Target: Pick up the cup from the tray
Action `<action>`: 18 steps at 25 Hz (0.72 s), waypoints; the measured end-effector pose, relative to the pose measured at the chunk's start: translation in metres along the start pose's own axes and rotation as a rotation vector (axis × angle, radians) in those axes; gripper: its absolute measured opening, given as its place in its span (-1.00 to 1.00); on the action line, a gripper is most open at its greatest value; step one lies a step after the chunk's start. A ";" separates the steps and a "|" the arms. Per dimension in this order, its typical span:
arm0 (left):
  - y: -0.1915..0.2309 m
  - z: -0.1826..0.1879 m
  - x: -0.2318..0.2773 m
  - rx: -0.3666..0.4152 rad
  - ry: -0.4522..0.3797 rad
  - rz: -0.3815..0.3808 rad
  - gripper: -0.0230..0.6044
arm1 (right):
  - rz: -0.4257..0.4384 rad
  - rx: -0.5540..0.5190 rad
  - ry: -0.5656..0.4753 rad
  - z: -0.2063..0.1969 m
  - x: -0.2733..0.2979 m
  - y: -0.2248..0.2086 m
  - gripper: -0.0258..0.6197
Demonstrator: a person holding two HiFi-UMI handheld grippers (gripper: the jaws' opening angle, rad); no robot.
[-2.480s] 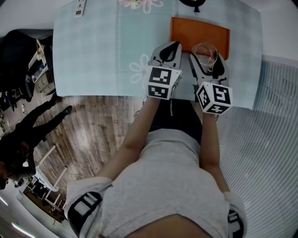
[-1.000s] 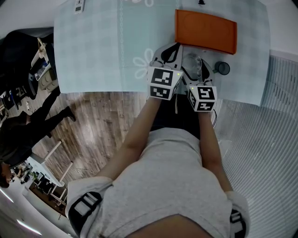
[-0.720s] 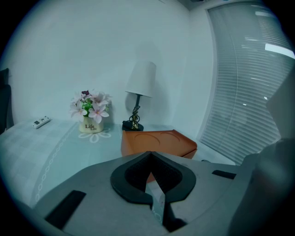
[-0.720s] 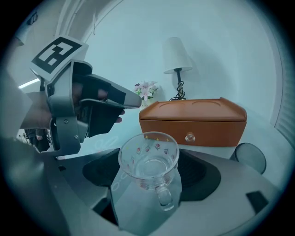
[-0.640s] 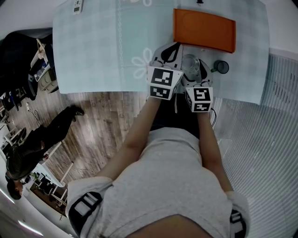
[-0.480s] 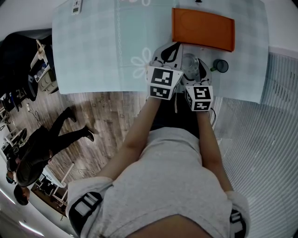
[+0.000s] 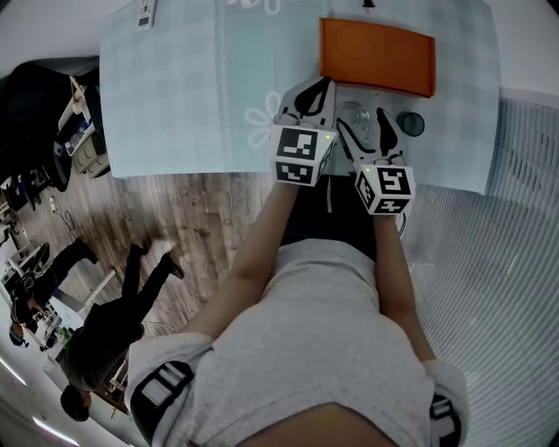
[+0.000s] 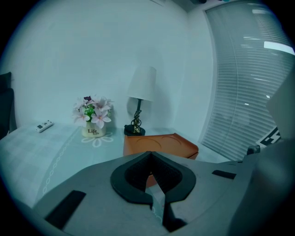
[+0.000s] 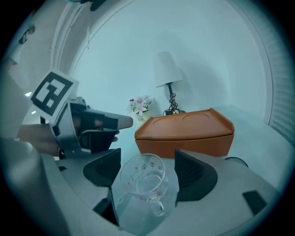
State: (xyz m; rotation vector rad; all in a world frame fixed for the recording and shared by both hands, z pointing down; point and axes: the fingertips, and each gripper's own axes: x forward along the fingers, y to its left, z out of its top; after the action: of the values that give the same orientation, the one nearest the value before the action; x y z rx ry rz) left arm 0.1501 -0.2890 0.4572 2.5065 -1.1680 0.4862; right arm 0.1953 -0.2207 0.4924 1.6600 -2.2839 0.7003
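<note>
Right gripper [image 7: 364, 129] spread around the cup [image 9: 143, 177], which stands on the worktop [image 7: 175, 87] near the tray [image 9: 184, 126]. Left gripper [image 8: 152, 173] pressed together. Judged next: withdraw without tipping it.

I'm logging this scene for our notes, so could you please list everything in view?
tablecloth: one, pale blue, covering the table.
tray: one, orange, far side of the tablecloth.
cup: one, clear glass, in front of the tray.
round dark object: one, right of the cup; kind unclear.
remote: one, white, far left edge.
flower pot: one, white, pink flowers, at the back.
lamp: one, white shade, behind the tray.
bystanders: two, dark clothes, wooden floor at left.
left gripper: one, grey, jaws together, empty.
right gripper: one, grey, jaws apart either side of the cup.
</note>
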 end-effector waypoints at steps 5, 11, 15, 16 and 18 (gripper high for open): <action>-0.002 0.015 -0.001 0.020 -0.031 0.010 -0.92 | -0.003 0.017 -0.083 0.039 -0.006 -0.008 0.12; -0.007 0.037 0.000 0.049 -0.074 0.010 -0.92 | -0.002 -0.006 -0.196 0.081 -0.007 -0.013 -0.68; -0.011 0.050 0.000 0.066 -0.095 0.011 -0.92 | -0.007 -0.045 -0.217 0.096 -0.004 -0.013 -0.85; -0.012 0.053 0.000 0.068 -0.100 0.013 -0.92 | -0.007 -0.053 -0.221 0.099 -0.003 -0.013 -0.86; -0.012 0.058 0.002 0.073 -0.110 0.019 -0.92 | -0.002 -0.066 -0.228 0.107 0.000 -0.013 -0.88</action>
State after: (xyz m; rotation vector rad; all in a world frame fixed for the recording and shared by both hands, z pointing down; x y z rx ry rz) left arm 0.1699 -0.3087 0.4045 2.6166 -1.2368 0.4072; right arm 0.2172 -0.2782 0.4041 1.7923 -2.4278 0.4493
